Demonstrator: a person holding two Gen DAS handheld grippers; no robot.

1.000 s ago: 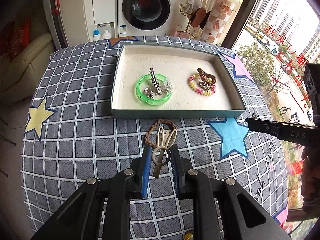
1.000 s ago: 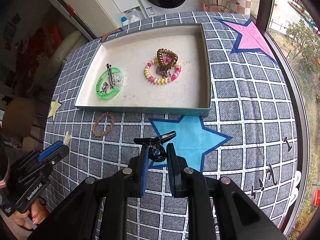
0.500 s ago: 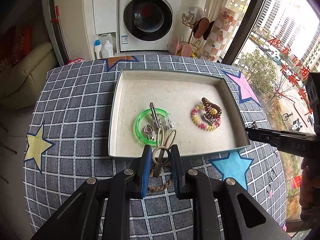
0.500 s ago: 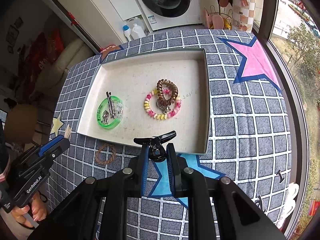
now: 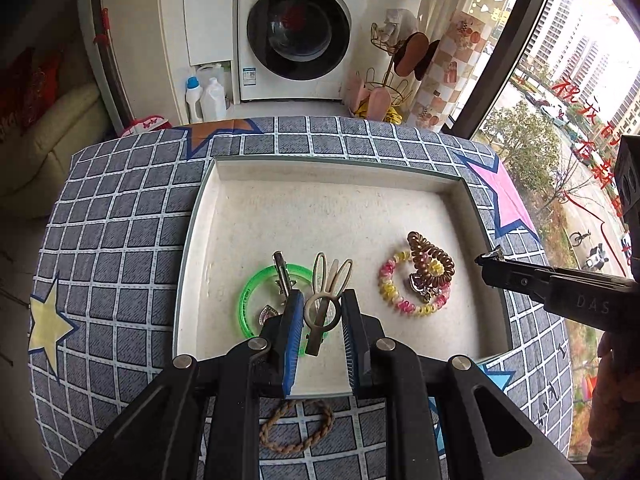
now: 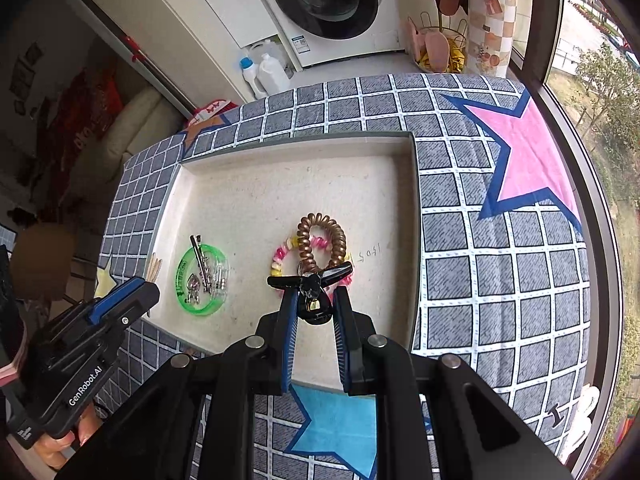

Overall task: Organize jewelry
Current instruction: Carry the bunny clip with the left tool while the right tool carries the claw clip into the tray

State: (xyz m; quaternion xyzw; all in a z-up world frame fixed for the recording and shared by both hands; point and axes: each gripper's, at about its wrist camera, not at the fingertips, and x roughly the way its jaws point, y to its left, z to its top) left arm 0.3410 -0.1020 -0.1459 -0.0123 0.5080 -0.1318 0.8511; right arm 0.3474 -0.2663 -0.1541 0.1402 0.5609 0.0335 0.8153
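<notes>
My left gripper (image 5: 320, 304) is shut on a beige bunny-ear hair clip (image 5: 330, 280) and holds it over the front of the shallow tray (image 5: 320, 160), beside the green bangle (image 5: 250, 300) with a metal clip and small charms in it. My right gripper (image 6: 314, 300) is shut on a black hair clip (image 6: 312, 276) above the pink-yellow coil tie (image 6: 280, 258) and the brown coil tie (image 6: 320, 236) in the tray. A brown braided hair tie (image 5: 296, 428) lies on the cloth before the tray, partly hidden by my left gripper.
The tray sits on a grey checked tablecloth (image 5: 120, 220) with stars. A washing machine (image 5: 296, 28), bottles and a slipper rack stand beyond the table. A window runs along the right side.
Both grippers moved forward from above the cloth to over the tray, each still holding its clip. The braided tie stayed on the cloth behind.
</notes>
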